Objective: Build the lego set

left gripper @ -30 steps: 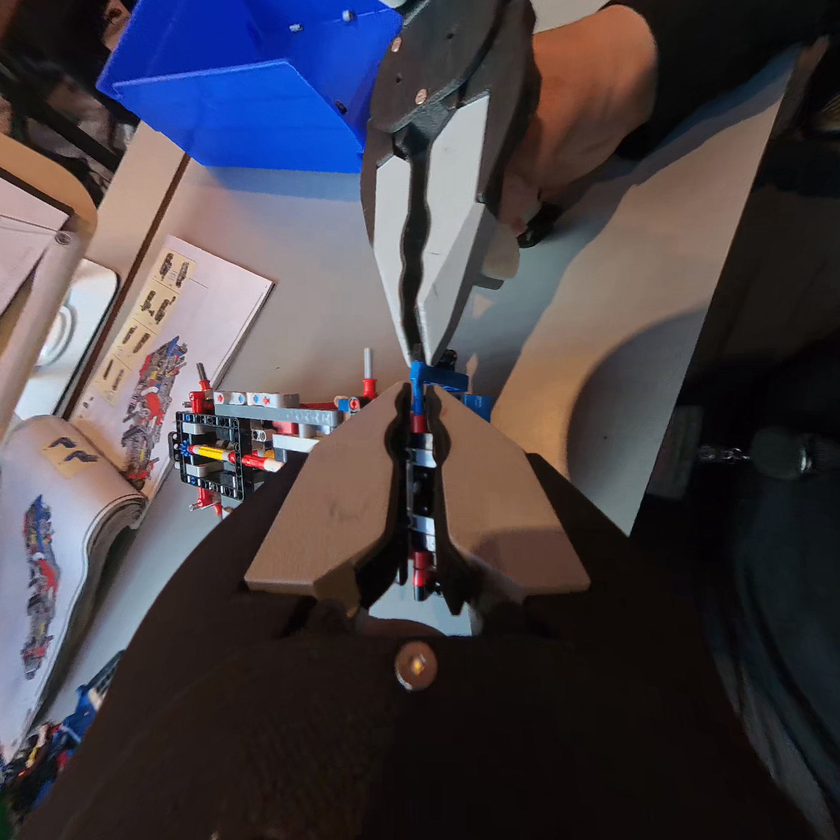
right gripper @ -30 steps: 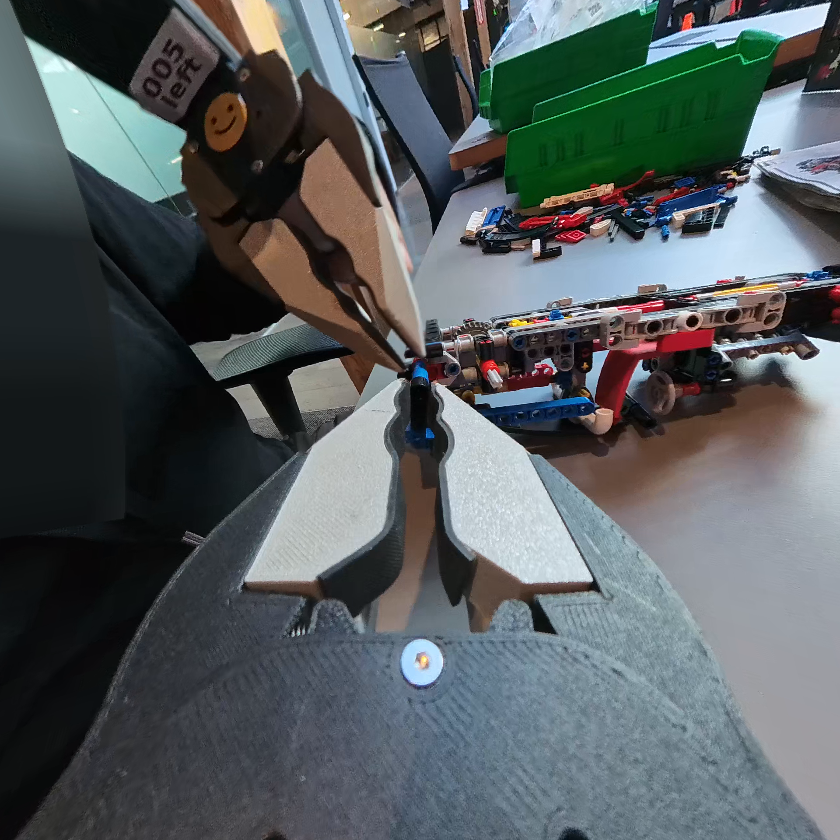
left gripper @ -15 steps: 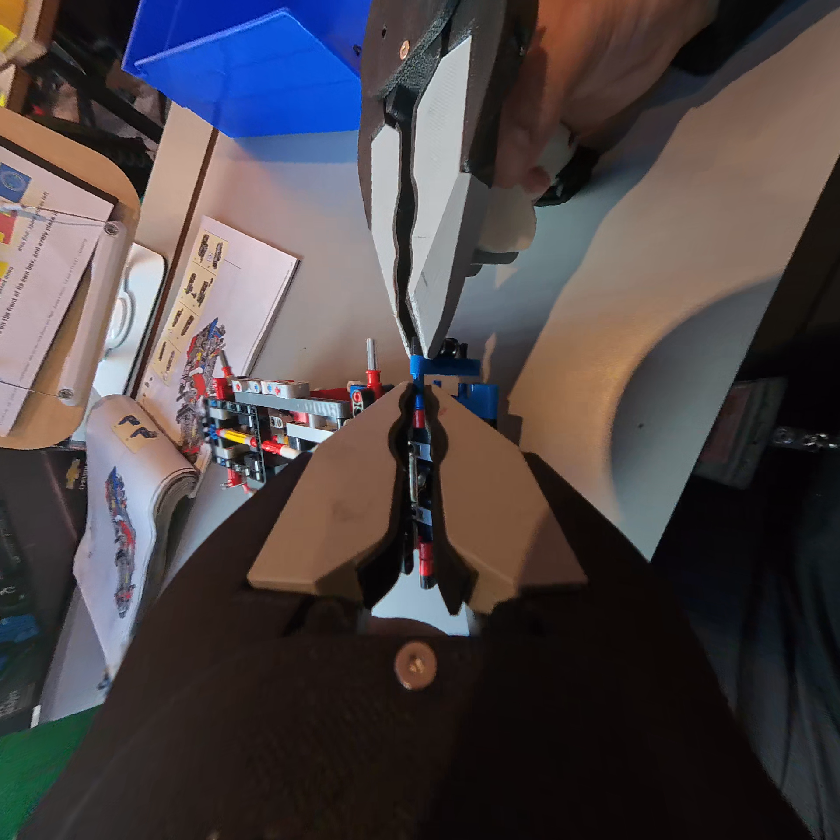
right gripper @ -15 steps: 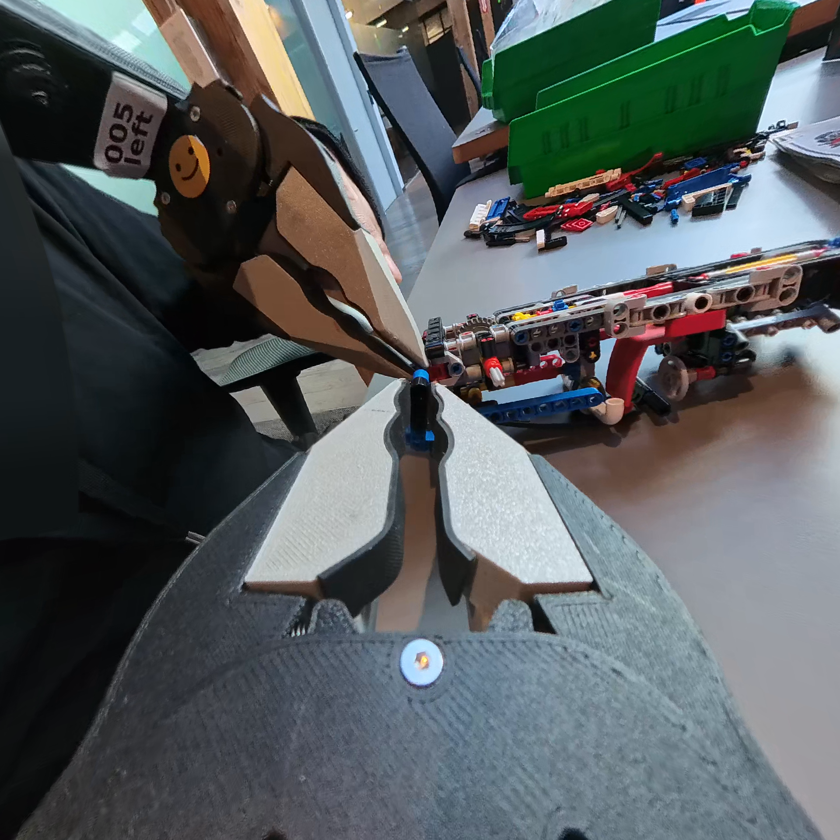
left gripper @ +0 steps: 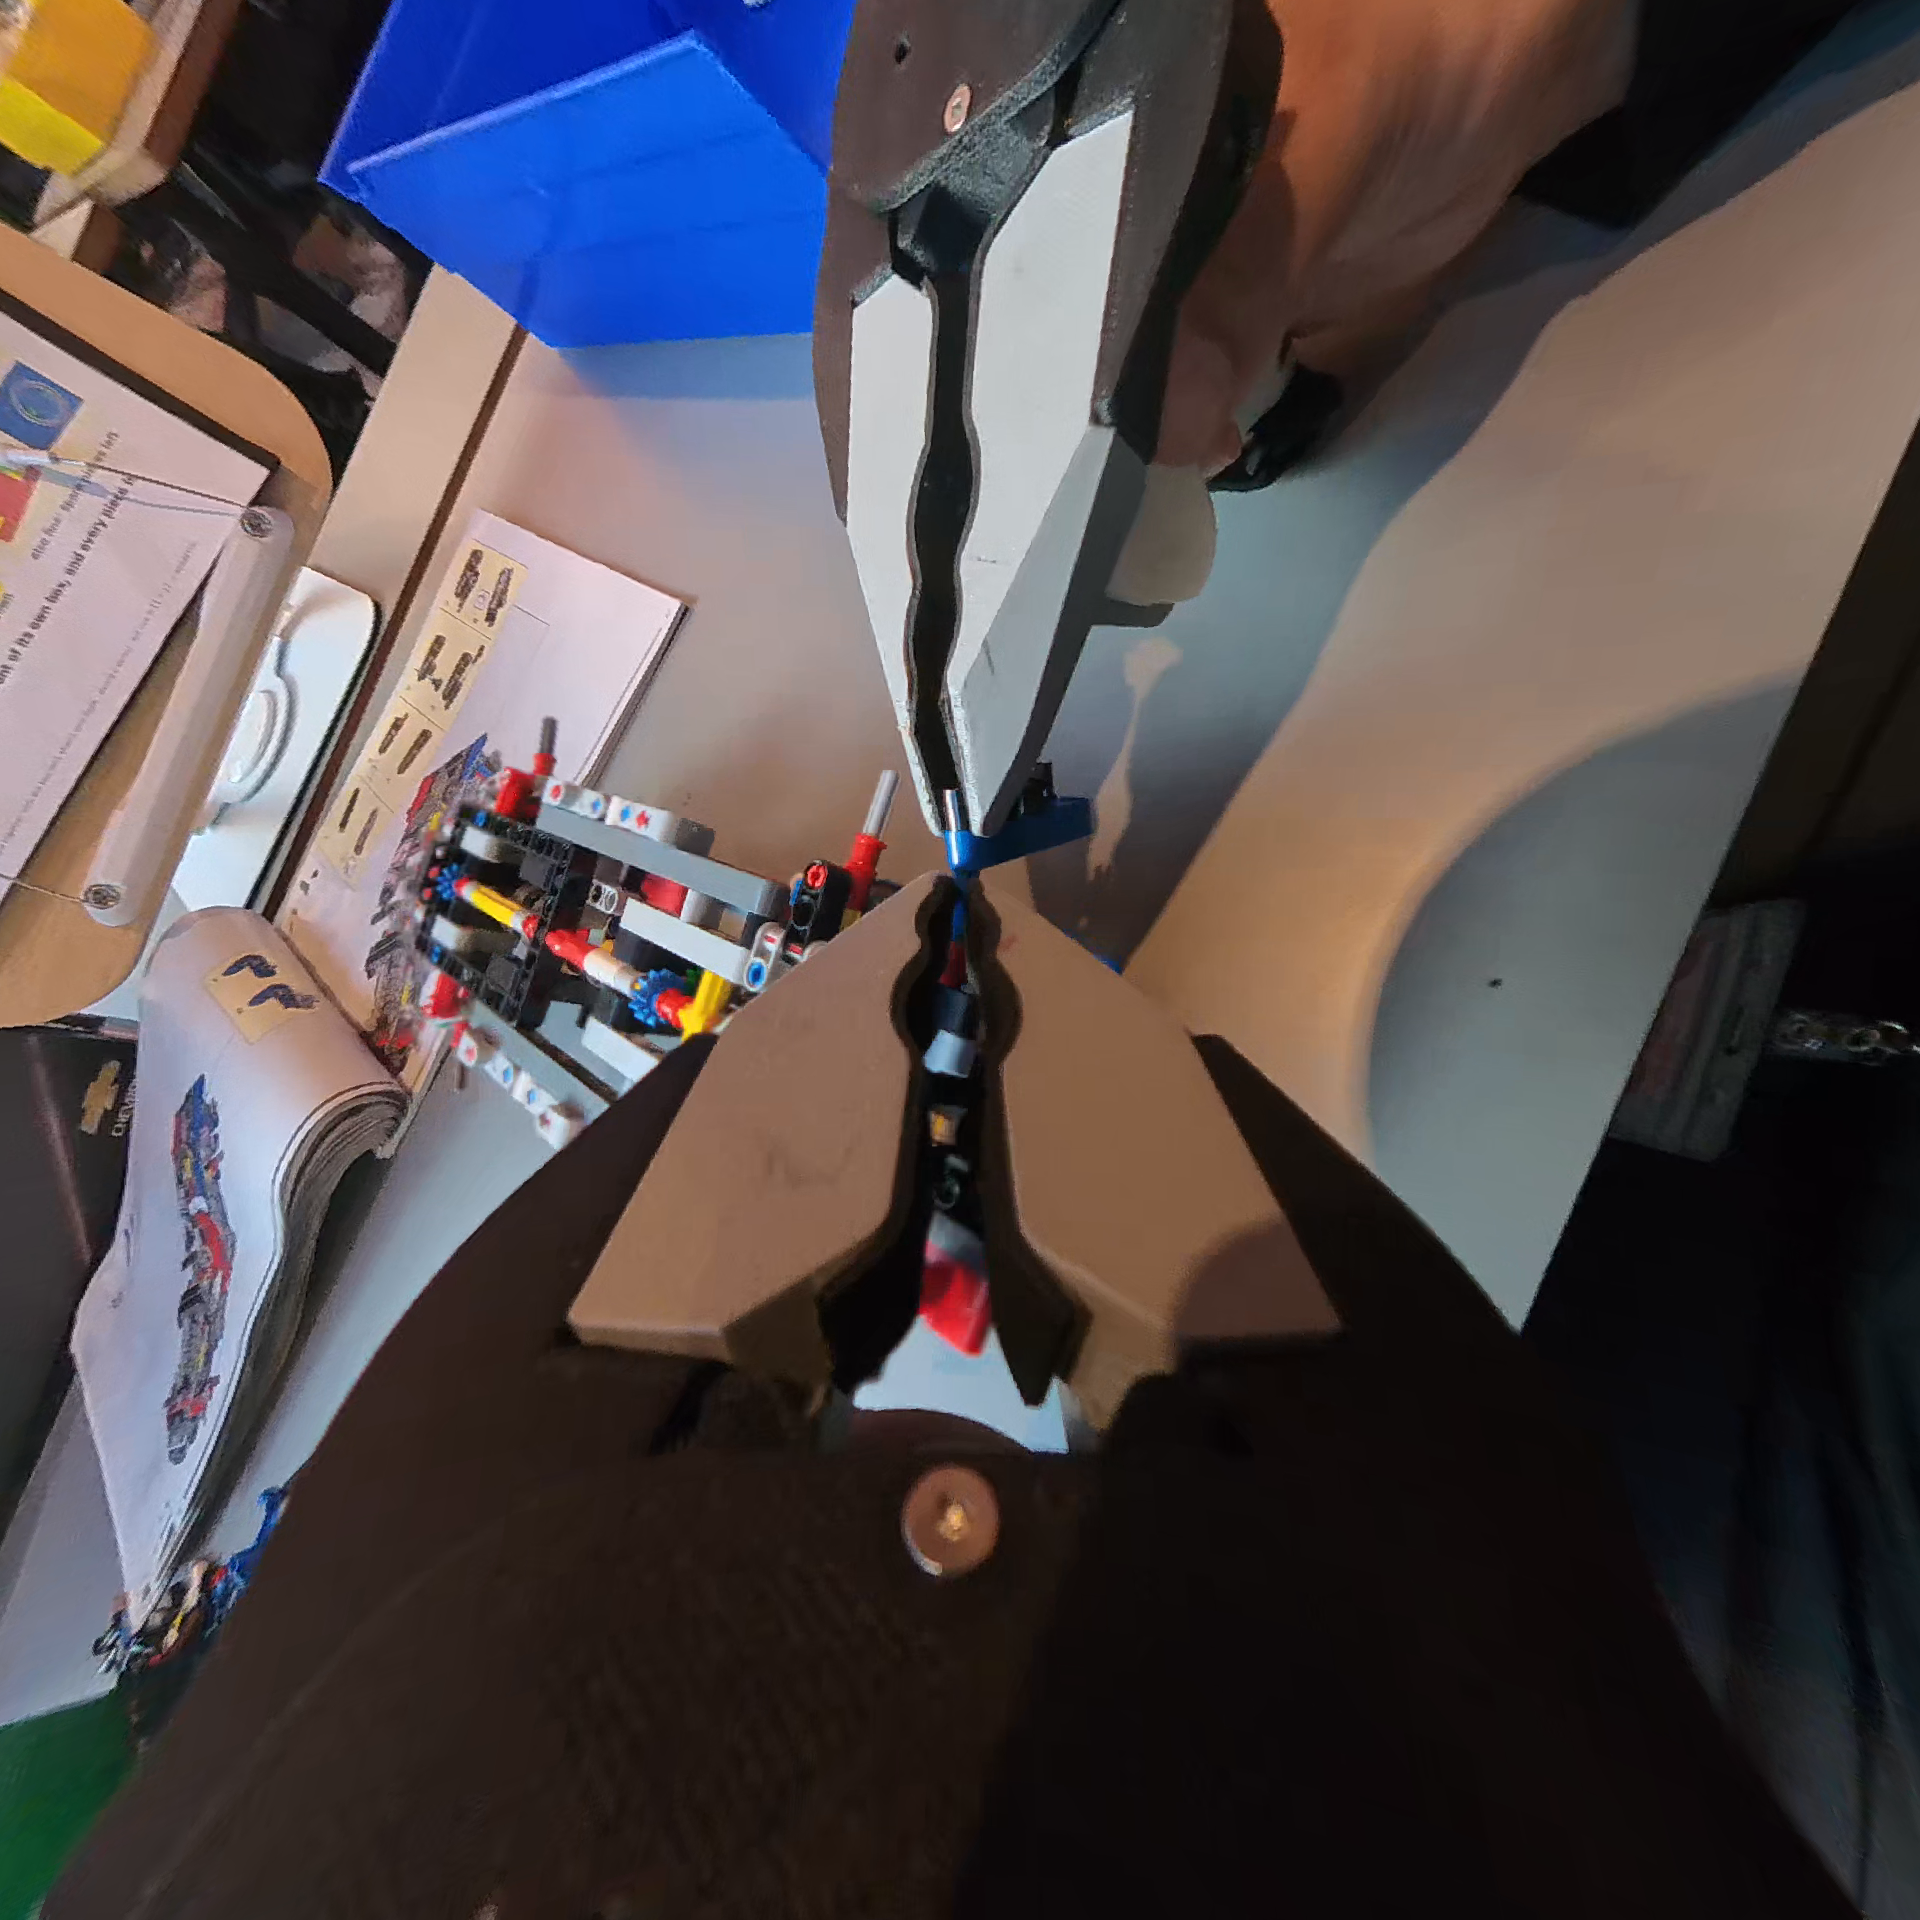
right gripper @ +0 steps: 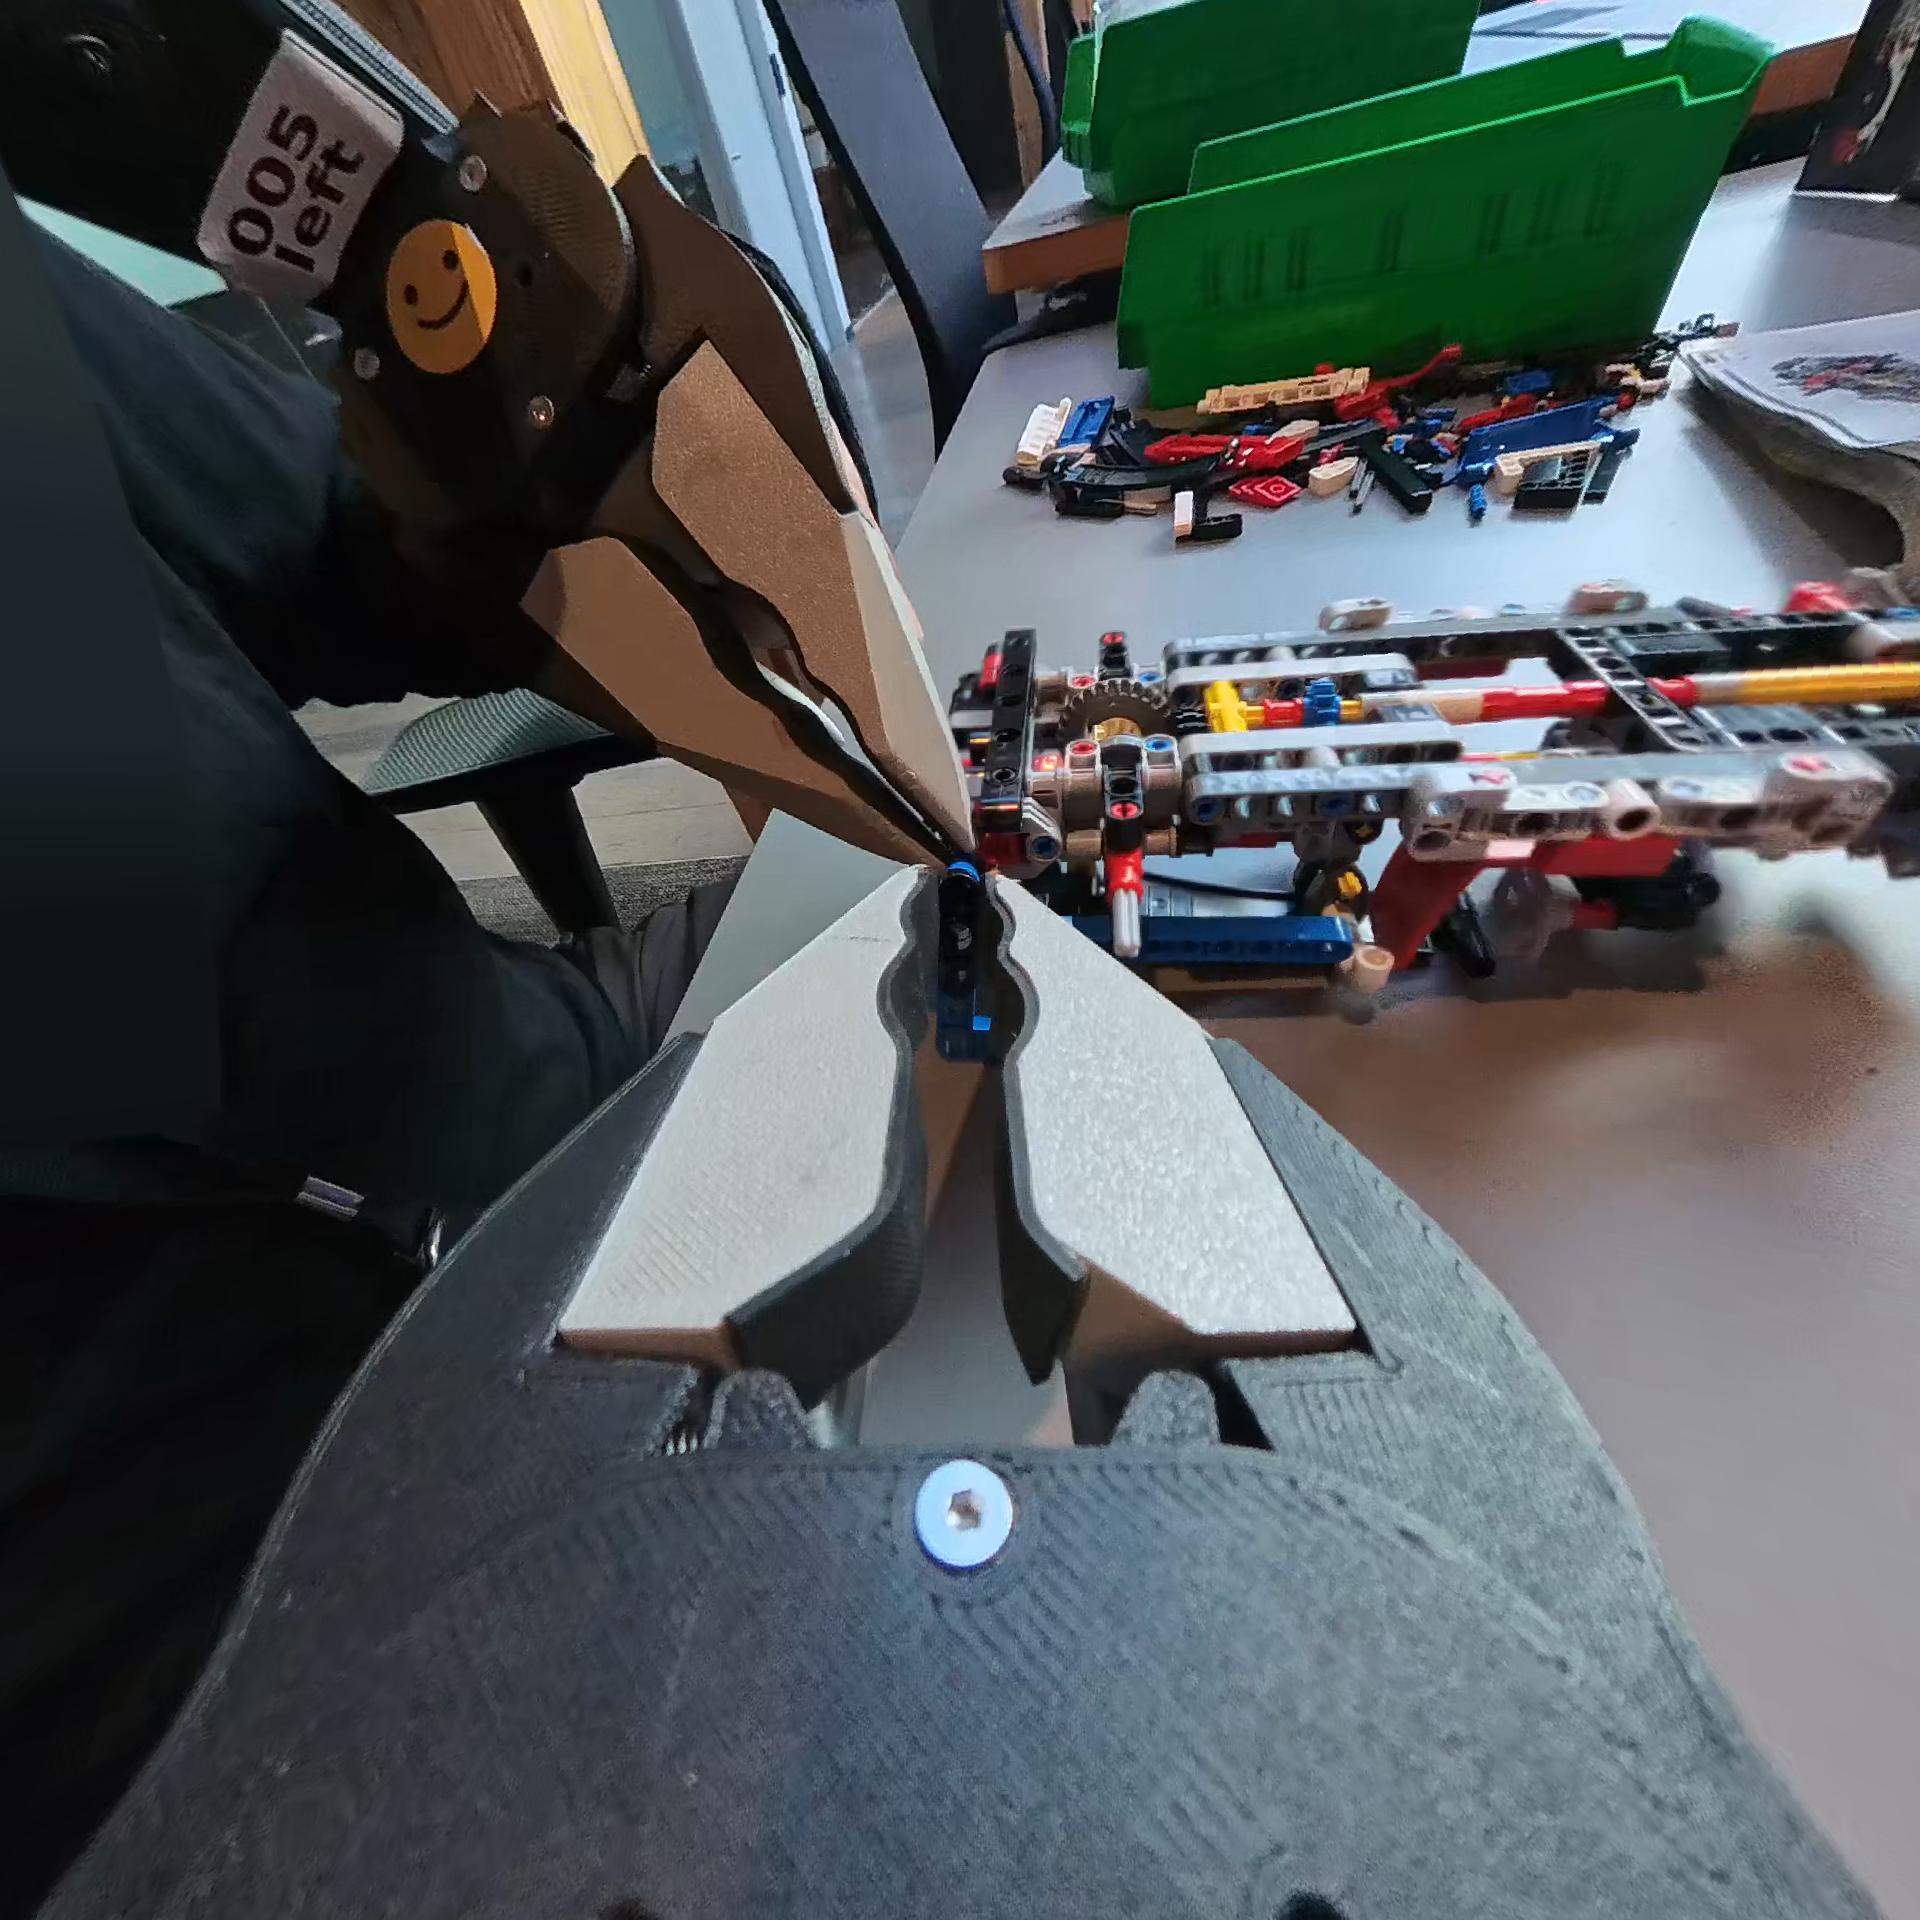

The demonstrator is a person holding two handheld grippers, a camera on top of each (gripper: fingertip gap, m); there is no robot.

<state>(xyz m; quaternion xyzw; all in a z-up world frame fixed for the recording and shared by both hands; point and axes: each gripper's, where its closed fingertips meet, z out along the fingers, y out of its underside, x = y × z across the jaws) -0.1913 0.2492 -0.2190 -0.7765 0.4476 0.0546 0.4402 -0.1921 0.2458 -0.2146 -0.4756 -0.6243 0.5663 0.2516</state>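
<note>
The left wrist view looks steeply down along its own tan fingers (left gripper: 790, 1153) onto the table (left gripper: 1538, 894), very near, with a blue bin (left gripper: 623, 197) at 11 o'clock and an instruction booklet (left gripper: 229, 1174) at 9 o'clock. The right wrist view sits low, facing almost level across the table (right gripper: 1621, 1174) over its grey fingers (right gripper: 769, 1164), toward green bins (right gripper: 1423, 208) at 1 o'clock. The cameras face each other closely: each catches the other gripper at 12 and 10 o'clock. Both share the lego chassis (left gripper: 613, 925) (right gripper: 1423, 748), lying at 10 o'clock and at 2 o'clock respectively.
</note>
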